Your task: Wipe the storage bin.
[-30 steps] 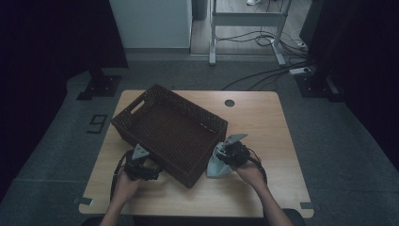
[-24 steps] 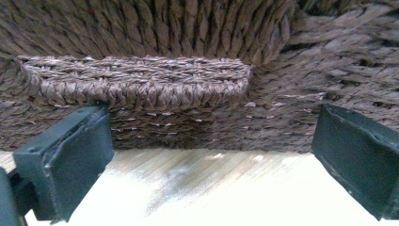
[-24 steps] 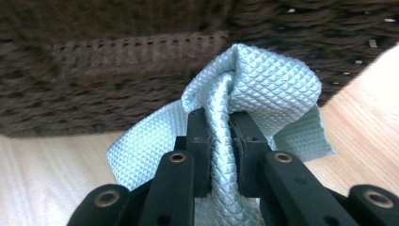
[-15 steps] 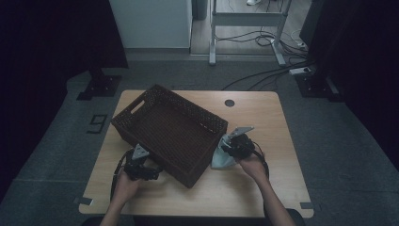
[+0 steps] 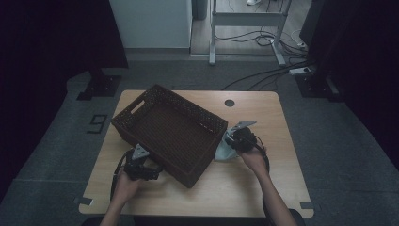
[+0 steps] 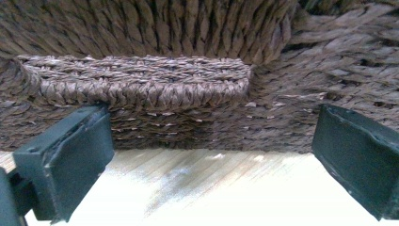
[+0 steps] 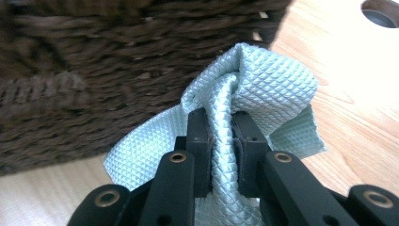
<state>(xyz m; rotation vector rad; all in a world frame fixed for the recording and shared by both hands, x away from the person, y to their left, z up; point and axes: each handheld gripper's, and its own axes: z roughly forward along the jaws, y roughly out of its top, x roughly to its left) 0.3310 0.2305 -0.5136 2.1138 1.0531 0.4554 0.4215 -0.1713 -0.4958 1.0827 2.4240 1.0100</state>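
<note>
While the left gripper waits with jaws apart at the basket's near wall, seemingly to steady it, the right gripper stays pinched on a fold of cloth beside the basket's right wall, likely for dropping inside.

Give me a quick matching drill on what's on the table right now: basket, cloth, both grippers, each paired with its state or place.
Things:
1. wicker basket
2. pale blue cloth
3. left gripper
4. right gripper

States:
A. jaws wide apart, facing the basket's side wall
B. pinched between two black jaws, beside the basket
C. dark brown, empty, set askew on the wooden table
D. jaws shut on fabric

Pairs: 1-C, 2-B, 3-A, 4-D
</note>
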